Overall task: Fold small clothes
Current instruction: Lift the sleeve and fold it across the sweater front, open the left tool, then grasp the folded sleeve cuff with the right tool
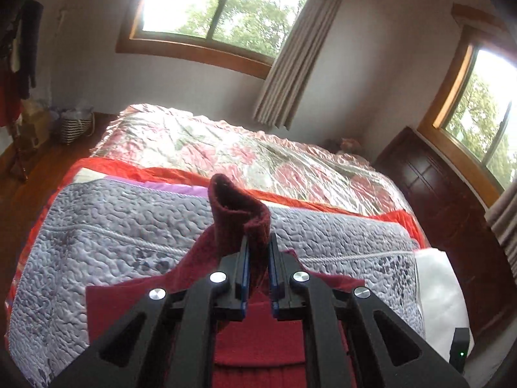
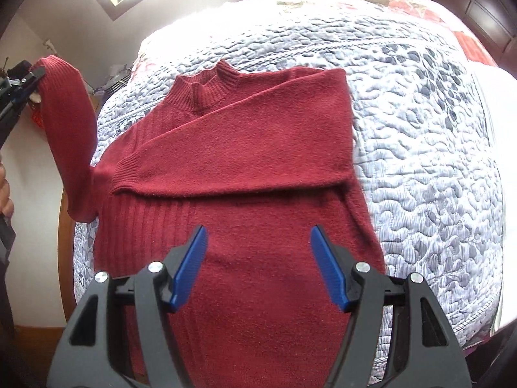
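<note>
Left hand-held gripper pinching sweater sleeve cuff, lifted

Two hand-held grippers, both black plastic. Left gripper: blue-lined fingers, four round silver screws, triangular cut-outs in the linkage arms. Right gripper: ribbed blue pads, same silver screws, same cut-outs.

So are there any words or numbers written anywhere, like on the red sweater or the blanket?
None: no words or numbers can be read in either view.
Red sweater: plain knit, no label showing.
Quilt: only stitched patterns, no writing.
Left gripper and right gripper: no markings visible.
</note>
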### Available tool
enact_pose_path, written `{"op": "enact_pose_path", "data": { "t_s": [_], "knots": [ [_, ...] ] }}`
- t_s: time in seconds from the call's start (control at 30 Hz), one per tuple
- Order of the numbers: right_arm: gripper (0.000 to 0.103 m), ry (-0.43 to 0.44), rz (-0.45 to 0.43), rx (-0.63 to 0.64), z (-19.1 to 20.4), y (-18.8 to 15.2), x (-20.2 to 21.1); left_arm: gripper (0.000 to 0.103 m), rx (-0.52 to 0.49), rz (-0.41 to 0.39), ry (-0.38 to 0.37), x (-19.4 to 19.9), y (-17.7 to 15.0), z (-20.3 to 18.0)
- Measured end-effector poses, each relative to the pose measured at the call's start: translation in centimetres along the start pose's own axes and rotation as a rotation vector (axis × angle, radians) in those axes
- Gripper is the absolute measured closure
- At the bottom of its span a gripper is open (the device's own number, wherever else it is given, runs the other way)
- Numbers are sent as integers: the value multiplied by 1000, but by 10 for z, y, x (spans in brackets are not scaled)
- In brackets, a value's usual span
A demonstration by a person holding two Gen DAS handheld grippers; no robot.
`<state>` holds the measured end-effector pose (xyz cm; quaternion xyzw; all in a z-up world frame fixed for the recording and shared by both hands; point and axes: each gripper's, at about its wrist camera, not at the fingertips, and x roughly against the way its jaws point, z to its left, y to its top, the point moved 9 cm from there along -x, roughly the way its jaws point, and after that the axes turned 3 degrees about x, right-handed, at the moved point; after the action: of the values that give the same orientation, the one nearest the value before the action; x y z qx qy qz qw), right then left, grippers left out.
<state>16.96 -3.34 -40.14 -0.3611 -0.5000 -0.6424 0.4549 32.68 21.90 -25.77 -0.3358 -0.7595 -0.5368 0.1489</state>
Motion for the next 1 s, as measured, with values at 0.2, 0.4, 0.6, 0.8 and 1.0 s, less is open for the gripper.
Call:
{"op": "enact_pose_path", "data": {
  "t_s": [0.2,0.4,0.6,0.8,1.0],
  "knots": [
    [37,44,30,-103,-37,0,-13,94,-126,197,-42,-89,-88,-65],
    [37,98,58,-149,-52,12,-30,94,-130,371,-55,-153,-161,-80],
    [34,175,68,-151,-47,45,-42,93,-65,428,-66,-170,-186,-76],
    [34,336,91,-193,-29,86,-62,57,-10,392,-148,-153,-181,-77],
    [57,399,151,-127,-2,100,-105,45,69,395,-160,-124,-182,-56]
  ]
}}
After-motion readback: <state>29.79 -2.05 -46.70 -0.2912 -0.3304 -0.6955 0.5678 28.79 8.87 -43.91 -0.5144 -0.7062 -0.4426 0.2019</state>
